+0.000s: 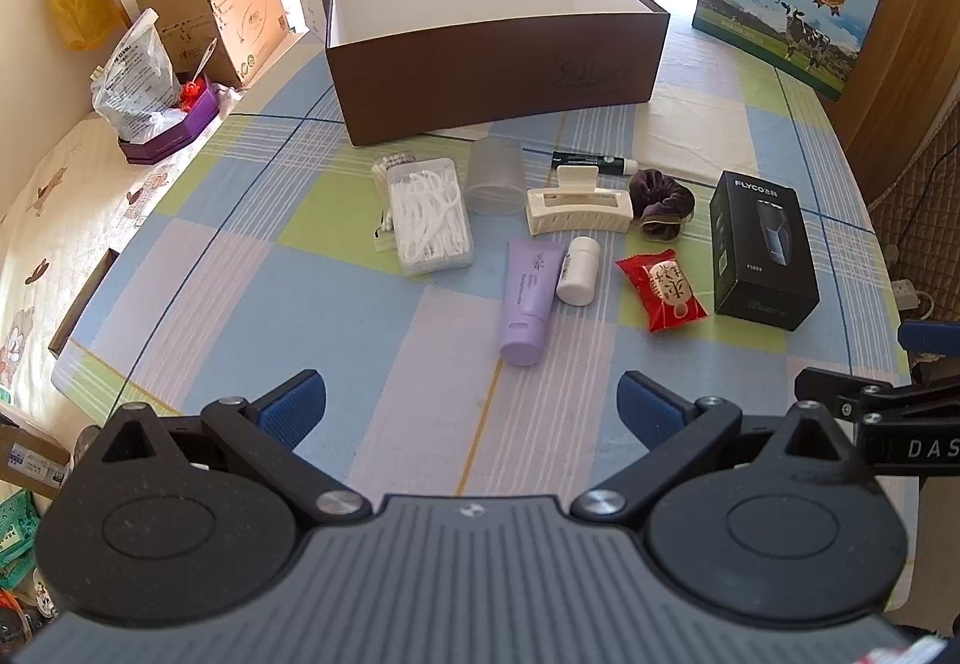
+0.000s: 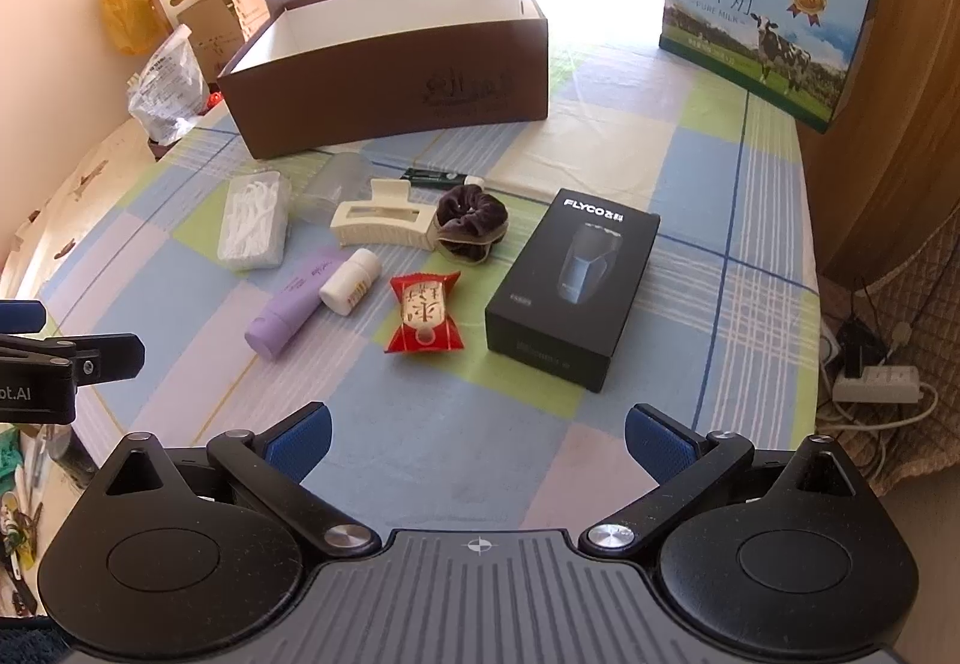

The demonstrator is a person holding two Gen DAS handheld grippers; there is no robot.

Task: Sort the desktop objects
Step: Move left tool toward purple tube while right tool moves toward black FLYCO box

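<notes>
Clutter lies ahead of both pairs of fingers, none of it yet in the brown box (image 1: 498, 81), which stands open and empty beyond the pile. The left gripper (image 1: 471, 406) hovers with its fingers wide apart and nothing between them; the lilac tube (image 1: 529, 298) lies just past its fingertips, touching the white bottle (image 1: 579, 271). The right gripper (image 2: 477, 442) is equally spread and empty, with the red snack packet (image 2: 425, 313) ahead of its left finger and the black shaver box (image 2: 576, 286) ahead of its right.

The risk, I'd say, is crowding: closing on the tube could nudge the round bottle into rolling. The shaver box looks almost too broad for the spread fingers, so it may slip. The clear cup (image 1: 495, 175) lies on its side between the floss-pick case (image 1: 429, 214) and the cream hair claw (image 1: 579, 205), ready to roll if bumped.
</notes>
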